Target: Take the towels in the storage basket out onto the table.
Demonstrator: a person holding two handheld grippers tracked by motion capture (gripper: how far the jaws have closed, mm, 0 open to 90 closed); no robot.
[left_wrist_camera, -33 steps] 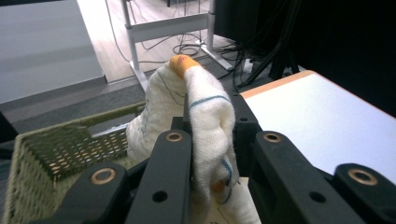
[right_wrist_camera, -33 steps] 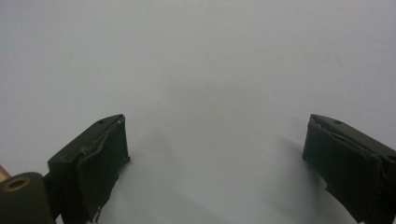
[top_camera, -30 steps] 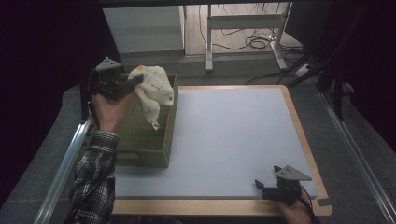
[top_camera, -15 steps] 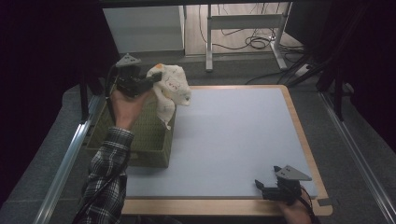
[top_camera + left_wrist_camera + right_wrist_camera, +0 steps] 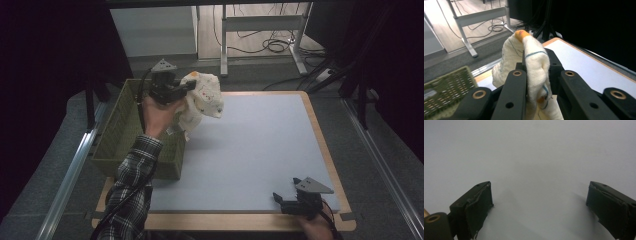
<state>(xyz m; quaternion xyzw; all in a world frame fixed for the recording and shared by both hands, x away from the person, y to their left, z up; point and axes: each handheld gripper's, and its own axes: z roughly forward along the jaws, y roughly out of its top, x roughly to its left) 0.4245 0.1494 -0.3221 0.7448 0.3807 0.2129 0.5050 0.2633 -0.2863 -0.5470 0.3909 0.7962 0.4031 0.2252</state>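
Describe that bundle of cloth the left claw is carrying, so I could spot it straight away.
Start at the white mat on the wooden table, then go to its far left corner beside the green woven basket. There the left claw holds a crumpled cream cloth in the air. It is the one soft, pale thing, with thin blue lines and an orange patch.

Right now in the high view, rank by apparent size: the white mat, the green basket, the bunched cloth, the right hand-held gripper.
1. White mat.
2. Green basket.
3. Bunched cloth, raised nearer the camera, so somewhat flattered.
4. Right hand-held gripper.
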